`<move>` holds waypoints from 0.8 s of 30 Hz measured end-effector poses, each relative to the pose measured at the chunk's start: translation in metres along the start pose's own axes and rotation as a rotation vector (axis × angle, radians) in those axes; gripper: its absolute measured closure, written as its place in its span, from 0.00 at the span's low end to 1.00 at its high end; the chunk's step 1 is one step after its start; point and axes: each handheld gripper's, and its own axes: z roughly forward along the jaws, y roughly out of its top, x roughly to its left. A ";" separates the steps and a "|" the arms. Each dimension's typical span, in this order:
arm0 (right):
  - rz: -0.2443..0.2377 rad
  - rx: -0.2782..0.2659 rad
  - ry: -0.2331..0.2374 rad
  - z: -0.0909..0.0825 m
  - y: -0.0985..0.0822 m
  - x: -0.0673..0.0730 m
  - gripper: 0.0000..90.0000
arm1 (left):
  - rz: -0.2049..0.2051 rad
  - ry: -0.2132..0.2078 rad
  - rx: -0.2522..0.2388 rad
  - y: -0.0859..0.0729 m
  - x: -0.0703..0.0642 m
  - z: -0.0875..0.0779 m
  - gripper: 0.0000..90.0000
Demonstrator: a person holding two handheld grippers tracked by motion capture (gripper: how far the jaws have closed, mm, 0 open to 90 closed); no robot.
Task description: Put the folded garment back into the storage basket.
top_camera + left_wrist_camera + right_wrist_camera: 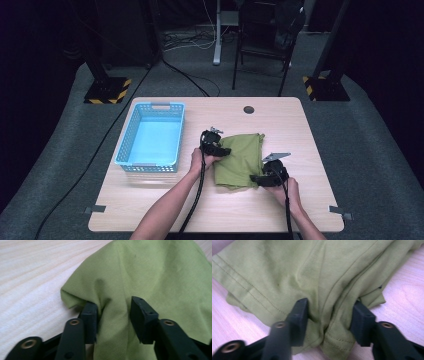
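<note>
A folded olive-green cloth (240,157) lies on the wooden table (310,200), right of centre. My left gripper (224,150) is at the cloth's left edge. In the left gripper view its jaws (113,315) straddle a raised ridge of the cloth (150,272), and both pads press into the bunched fabric. My right gripper (256,178) is at the cloth's near right corner. In the right gripper view its jaws (328,317) squeeze several hemmed layers of the cloth (312,270) into a fold between the pads.
A light blue plastic basket (150,106) stands on the table's left half with nothing in it. A dark round grommet (248,109) sits near the far edge. Beyond the table are black stands, a chair and cables on the grey floor.
</note>
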 end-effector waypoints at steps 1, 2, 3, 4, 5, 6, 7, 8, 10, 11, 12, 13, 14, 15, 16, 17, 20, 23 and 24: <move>0.007 -0.006 0.002 0.000 0.000 0.000 0.62 | -0.007 -0.011 -0.001 -0.001 0.001 0.000 0.69; 0.012 -0.013 0.008 0.000 -0.001 -0.001 0.64 | -0.019 -0.023 -0.006 -0.001 0.001 0.000 0.72; 0.011 -0.018 0.013 0.001 -0.001 -0.001 0.67 | -0.030 -0.030 -0.010 -0.002 0.002 0.000 0.74; 0.015 -0.019 0.016 0.001 -0.001 -0.001 0.70 | -0.037 -0.035 -0.014 -0.003 0.002 0.000 0.76; 0.018 -0.020 0.019 0.001 -0.001 -0.001 0.72 | -0.040 -0.037 -0.018 -0.003 0.002 0.000 0.77; 0.018 -0.024 0.025 0.001 -0.002 -0.001 0.75 | -0.037 -0.035 -0.020 -0.004 0.001 0.000 0.78; 0.024 -0.025 0.032 0.001 -0.002 -0.001 0.77 | -0.036 -0.033 -0.023 -0.004 0.000 0.000 0.79; 0.032 -0.031 0.040 0.001 -0.003 -0.002 0.79 | -0.037 -0.029 -0.027 -0.005 -0.001 0.000 0.79; 0.038 -0.034 0.046 0.001 -0.003 -0.002 0.81 | -0.039 -0.026 -0.034 -0.006 -0.002 -0.001 0.80; 0.039 -0.037 0.045 0.001 -0.003 -0.001 0.81 | -0.041 -0.025 -0.036 -0.006 -0.002 -0.001 0.80; 0.035 -0.039 0.042 0.001 -0.003 -0.001 0.82 | -0.048 -0.024 -0.039 -0.006 -0.002 -0.001 0.80; 0.035 -0.042 0.038 0.000 -0.003 -0.001 0.82 | -0.051 -0.023 -0.042 -0.007 -0.002 -0.002 0.81; 0.035 -0.046 0.035 0.000 -0.003 -0.001 0.83 | -0.056 -0.023 -0.043 -0.007 -0.002 -0.002 0.81; 0.039 -0.049 0.034 0.000 -0.003 -0.001 0.83 | -0.058 -0.022 -0.044 -0.007 -0.002 -0.003 0.81; 0.042 -0.056 0.035 0.000 -0.004 -0.002 0.83 | -0.059 -0.023 -0.044 -0.007 -0.001 -0.004 0.81; 0.045 -0.058 0.033 0.000 -0.004 -0.002 0.83 | -0.067 -0.025 -0.047 -0.006 -0.001 -0.005 0.81; 0.035 -0.064 0.023 -0.001 -0.003 0.000 0.83 | -0.073 -0.029 -0.055 -0.006 0.000 -0.008 0.81; 0.029 -0.068 0.022 -0.003 -0.001 0.002 0.83 | -0.071 -0.025 -0.057 -0.005 0.001 -0.012 0.81; 0.023 -0.071 0.022 -0.003 0.000 0.003 0.83 | -0.073 -0.024 -0.058 -0.004 0.001 -0.013 0.81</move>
